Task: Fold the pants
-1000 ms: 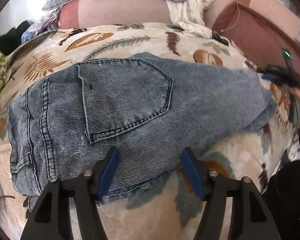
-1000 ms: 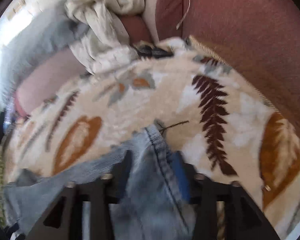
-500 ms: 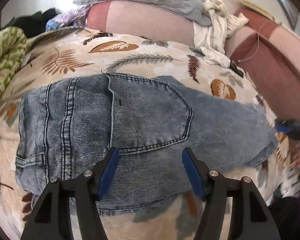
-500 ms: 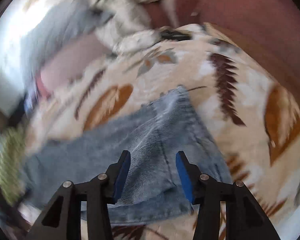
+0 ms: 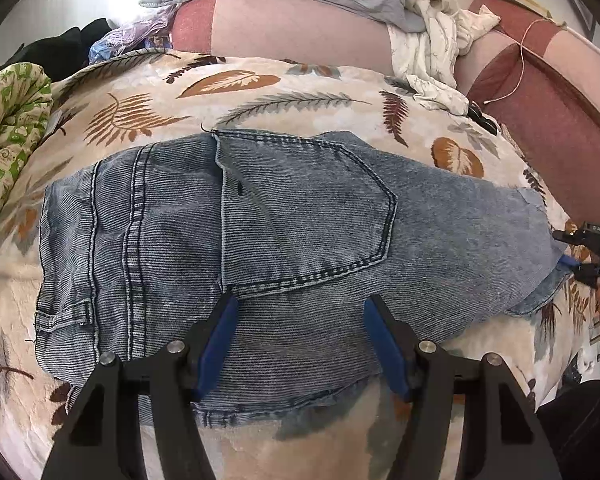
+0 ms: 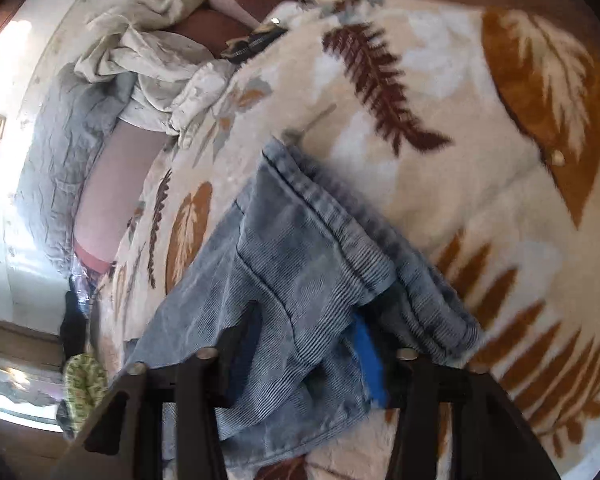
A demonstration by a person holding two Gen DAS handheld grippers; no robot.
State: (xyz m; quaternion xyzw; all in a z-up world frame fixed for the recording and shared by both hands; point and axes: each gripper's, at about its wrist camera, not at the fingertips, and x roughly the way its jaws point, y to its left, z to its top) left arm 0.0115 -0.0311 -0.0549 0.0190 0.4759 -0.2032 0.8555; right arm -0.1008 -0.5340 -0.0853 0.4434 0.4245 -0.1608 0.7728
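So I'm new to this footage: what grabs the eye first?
The blue jeans dominate, spread across a cream leaf-print blanket, back pocket up. The left tongs hang open over their near edge, while the right tongs straddle bunched denim at the far end.

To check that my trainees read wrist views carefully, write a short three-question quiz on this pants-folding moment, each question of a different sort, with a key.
1. True or false: the left gripper has its jaws shut on the pants.
2. What lies under the pants? A) leaf-print blanket B) bare wooden table C) metal tray
3. Which gripper is at the hem end of the pants?

Key: 1 false, its jaws stand open; 2 A; 3 the right gripper.
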